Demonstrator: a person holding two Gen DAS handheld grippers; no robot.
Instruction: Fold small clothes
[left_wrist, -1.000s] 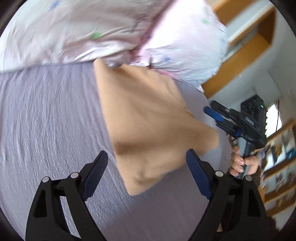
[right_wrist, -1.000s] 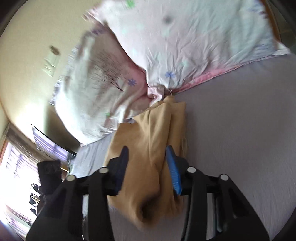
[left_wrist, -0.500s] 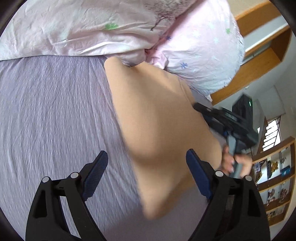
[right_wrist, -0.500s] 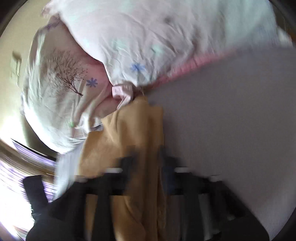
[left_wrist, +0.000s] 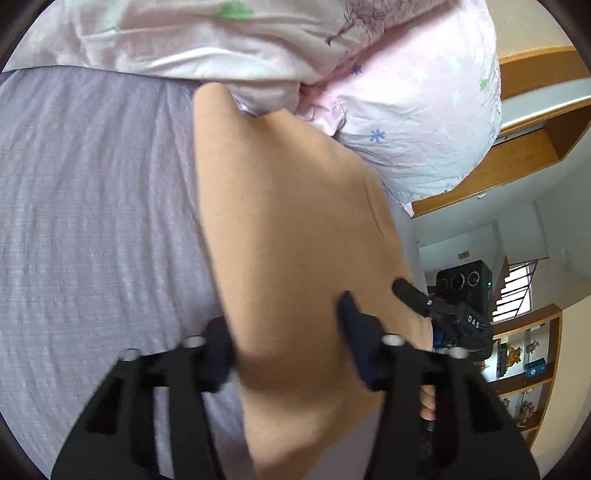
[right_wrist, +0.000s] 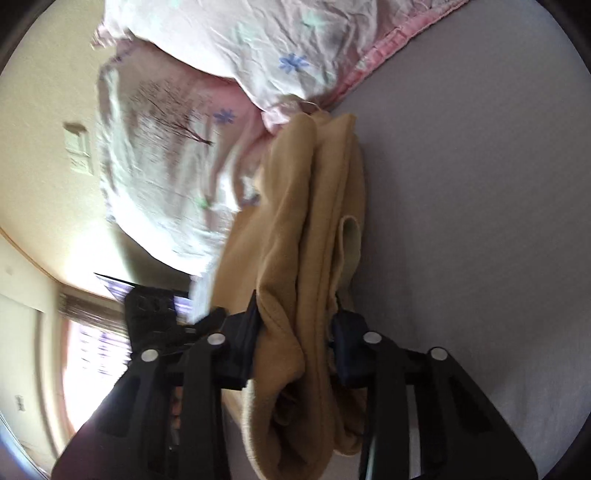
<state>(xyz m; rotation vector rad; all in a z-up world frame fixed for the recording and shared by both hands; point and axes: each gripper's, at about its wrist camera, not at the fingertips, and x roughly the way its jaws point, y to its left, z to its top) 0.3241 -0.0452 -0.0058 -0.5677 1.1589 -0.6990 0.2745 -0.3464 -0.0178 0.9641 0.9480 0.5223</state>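
A: Where is the tan garment (left_wrist: 295, 236)?

B: On the bed, over the grey-lilac sheet (left_wrist: 96, 206). Its far end touches the pink floral pillows (left_wrist: 413, 122) at the head of the bed. In the left wrist view it looks like one smooth, broad panel running from the pillows toward the camera.

A: And the left hand-held gripper (left_wrist: 286, 332)?

B: Its two fingers stand on either side of the near part of the garment, with a clear gap between them. The cloth fills that gap, but I see no pinch, so the jaws read as parted around it rather than clamped.

A: The right hand-held gripper (right_wrist: 295, 339)?

B: That one is clamped on the garment (right_wrist: 314, 236). In the right wrist view both dark pads press into bunched folds of the tan cloth, which spills thickly below the fingers. From the left wrist view the same gripper (left_wrist: 421, 299) sits at the garment's right edge, near end.

A: How does the cloth look from the right side?

B: Folded lengthwise into several layers, with a narrow lighter tab (right_wrist: 349, 243) showing on the right-hand fold. The right of the garment is bare sheet (right_wrist: 480, 221).

A: Anything else around?

B: Wooden shelves (left_wrist: 524, 354) with small items, far right, off the bed. The pictures are a little blurred.
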